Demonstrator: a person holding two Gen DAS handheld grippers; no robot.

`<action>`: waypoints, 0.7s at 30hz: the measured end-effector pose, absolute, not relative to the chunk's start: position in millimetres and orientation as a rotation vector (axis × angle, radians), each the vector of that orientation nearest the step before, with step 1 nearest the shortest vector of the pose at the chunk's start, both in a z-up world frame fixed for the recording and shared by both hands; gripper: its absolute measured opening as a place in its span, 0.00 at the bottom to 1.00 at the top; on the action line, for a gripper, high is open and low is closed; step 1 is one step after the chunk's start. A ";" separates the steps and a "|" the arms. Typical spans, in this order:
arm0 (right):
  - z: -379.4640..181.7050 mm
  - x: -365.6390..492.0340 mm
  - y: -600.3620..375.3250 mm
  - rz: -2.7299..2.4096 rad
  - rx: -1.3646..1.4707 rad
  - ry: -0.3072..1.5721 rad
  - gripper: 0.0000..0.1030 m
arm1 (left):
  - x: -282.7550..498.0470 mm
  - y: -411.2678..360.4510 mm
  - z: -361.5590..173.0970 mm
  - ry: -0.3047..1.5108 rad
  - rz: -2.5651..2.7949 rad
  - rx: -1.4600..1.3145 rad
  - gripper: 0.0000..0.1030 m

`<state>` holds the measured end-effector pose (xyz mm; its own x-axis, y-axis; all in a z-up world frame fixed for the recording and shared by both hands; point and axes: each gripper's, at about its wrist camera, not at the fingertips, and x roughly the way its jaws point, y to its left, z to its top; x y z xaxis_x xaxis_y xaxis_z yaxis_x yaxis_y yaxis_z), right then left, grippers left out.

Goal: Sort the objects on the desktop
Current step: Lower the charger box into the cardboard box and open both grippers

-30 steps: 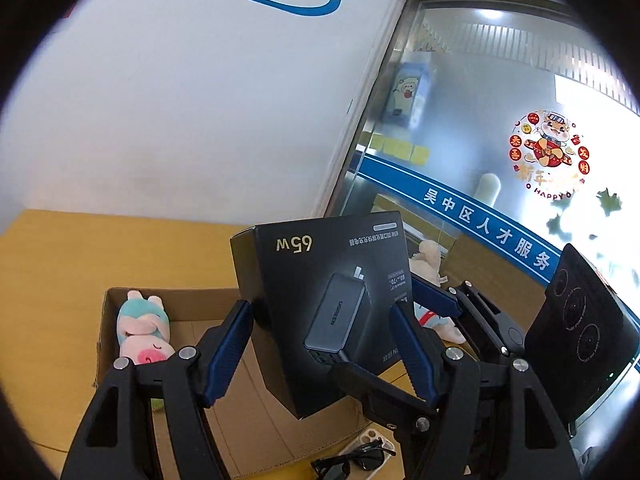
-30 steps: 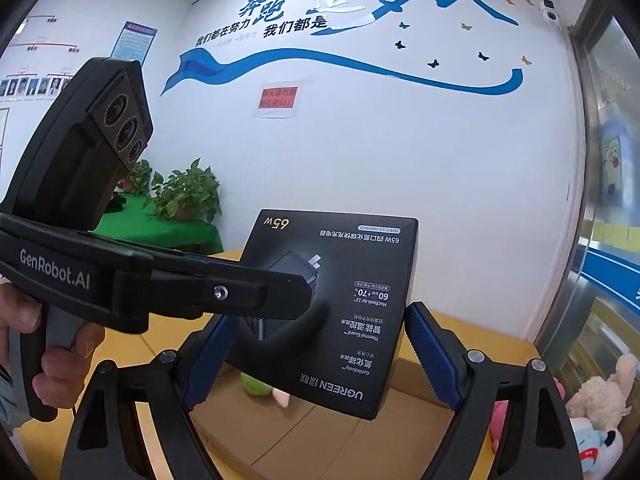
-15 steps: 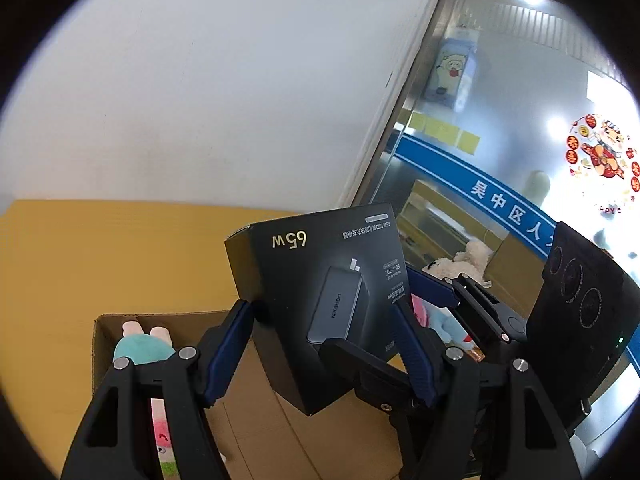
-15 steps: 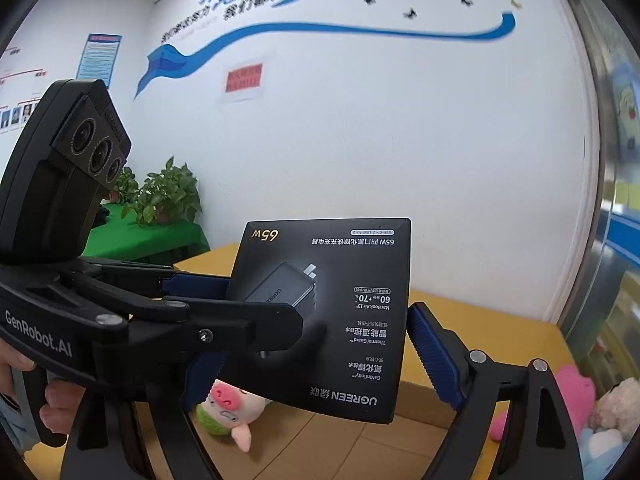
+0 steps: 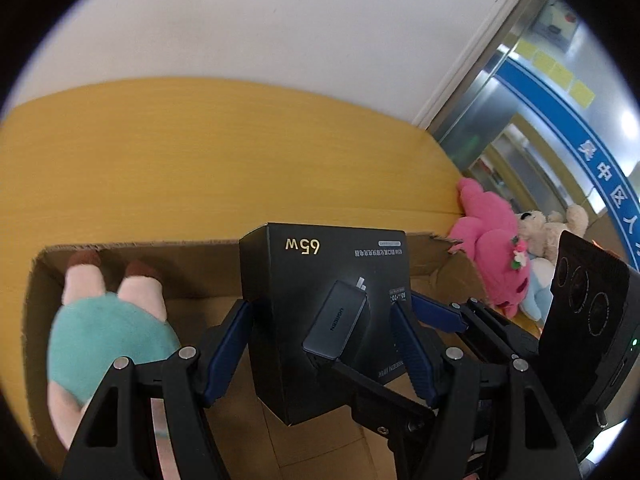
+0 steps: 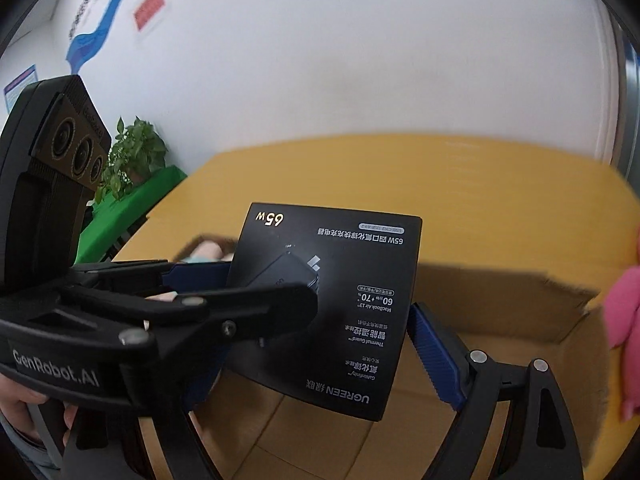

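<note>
Left wrist view: the left claw has both blue pads closed against the sides of a black charger box and holds it upright, print upside down. The box hangs above the open carton, over its middle. That placement suggests it is about to be lowered inside with the other sorted things. A plush pig in teal and pink already lies in the carton, left of the box. Outside the carton's right corner, a pink plush and a cream bear rest on the yellow table. The right claw reaches in from the right, one blue pad just behind the box's right edge.

Right wrist view: the box fills the centre, above the carton. The right claw straddles it. Its right pad stands just beside the box edge; contact cannot be told. Its left pad is hidden behind the left claw, so whether it grips cannot be told. It probably steadies the box during the descent. The pig peeks out at the carton's far left corner.
</note>
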<state>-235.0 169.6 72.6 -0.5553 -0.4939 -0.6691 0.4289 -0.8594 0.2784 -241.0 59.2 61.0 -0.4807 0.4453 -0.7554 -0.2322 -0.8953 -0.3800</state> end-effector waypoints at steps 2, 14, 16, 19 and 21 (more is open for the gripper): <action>54.1 -244.4 173.4 -2.351 1.127 -0.155 0.84 | -246.3 63.9 50.4 -0.287 2.372 -1.375 0.67; 6.5 -257.3 166.6 -2.311 1.335 -0.074 0.89 | -254.4 65.5 42.9 -0.224 2.409 -1.463 0.67; 14.2 -252.8 173.3 -2.344 1.321 -0.080 0.90 | -248.3 58.0 52.5 -0.187 2.461 -1.428 0.67; 35.3 -229.6 176.1 -2.444 1.269 0.028 0.93 | -222.7 45.0 81.1 -0.140 2.556 -1.316 0.67; 51.8 -212.6 174.0 -2.481 1.228 0.128 0.93 | -196.5 33.3 101.4 -0.098 2.623 -1.227 0.70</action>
<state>-212.6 174.0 51.8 -0.5532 -0.2843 -0.7831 0.3633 -0.9282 0.0803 -196.5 33.3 101.4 -0.6172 0.2471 -0.7470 -0.1905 -0.9681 -0.1629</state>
